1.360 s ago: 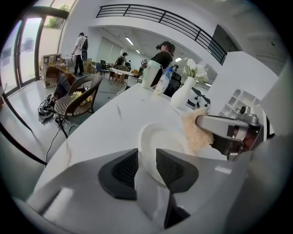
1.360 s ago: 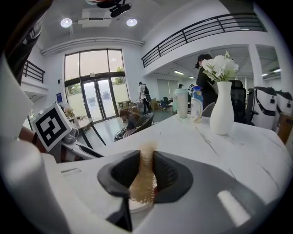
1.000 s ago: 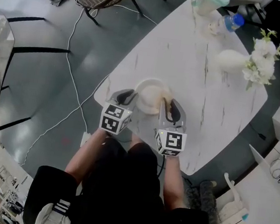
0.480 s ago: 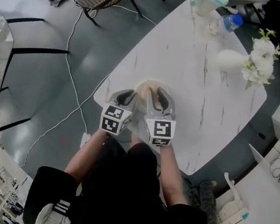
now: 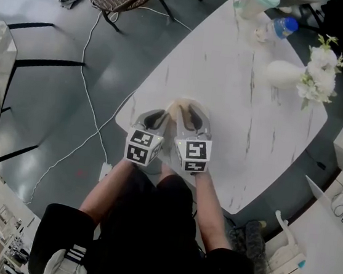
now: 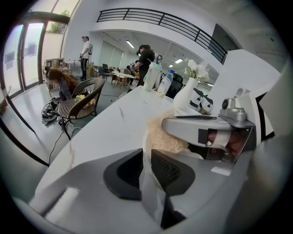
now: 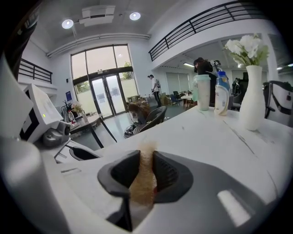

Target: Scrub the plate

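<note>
White marble worktop, plate at the corner nearest the person. The left hand-held gripper has just been closing on the plate's rim, and the right hand-held gripper pinches a tan scrub pad over it. Scrubbing looks barely underway, so I'd guess most of it is left.

Plate: rim between left gripper jaws, which have just been closing; part behind pads hidden. Far half hidden by right gripper. Head view: plate mostly under both grippers, sliver ahead of fingertips. Scrubber: part behind right fingers hidden. Bottle label too small to read.
</note>
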A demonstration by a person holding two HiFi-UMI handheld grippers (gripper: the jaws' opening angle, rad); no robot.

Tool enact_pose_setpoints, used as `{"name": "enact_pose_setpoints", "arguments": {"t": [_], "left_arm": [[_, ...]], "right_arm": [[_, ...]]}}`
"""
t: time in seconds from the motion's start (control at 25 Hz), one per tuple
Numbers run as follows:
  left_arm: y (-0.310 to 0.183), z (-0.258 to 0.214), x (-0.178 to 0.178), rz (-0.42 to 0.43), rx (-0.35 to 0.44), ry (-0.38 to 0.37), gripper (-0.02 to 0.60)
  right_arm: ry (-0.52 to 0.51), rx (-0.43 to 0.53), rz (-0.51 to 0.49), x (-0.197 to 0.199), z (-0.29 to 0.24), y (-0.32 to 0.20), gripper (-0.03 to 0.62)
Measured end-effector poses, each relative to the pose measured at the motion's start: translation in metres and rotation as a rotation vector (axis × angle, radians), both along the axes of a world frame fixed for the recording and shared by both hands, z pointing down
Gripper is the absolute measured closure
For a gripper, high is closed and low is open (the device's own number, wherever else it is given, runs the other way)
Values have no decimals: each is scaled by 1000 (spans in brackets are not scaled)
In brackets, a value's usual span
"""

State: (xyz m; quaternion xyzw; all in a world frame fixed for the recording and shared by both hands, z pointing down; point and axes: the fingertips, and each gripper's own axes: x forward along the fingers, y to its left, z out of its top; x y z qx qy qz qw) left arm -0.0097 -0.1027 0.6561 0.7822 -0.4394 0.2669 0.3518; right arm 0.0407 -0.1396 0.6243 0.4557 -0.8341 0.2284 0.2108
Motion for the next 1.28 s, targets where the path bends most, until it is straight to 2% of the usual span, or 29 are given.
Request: {"name": "enact_pose_setpoints", "arguments": {"t": [0.56,1.28], "left_arm": [[1,1,0,-13,-1,-2,522],[-1,0,1,-12,1,3,523]], "right_arm": [[32,-43,126,53,4,-2,503],[59,-31,184,94,-3,4,503]]}}
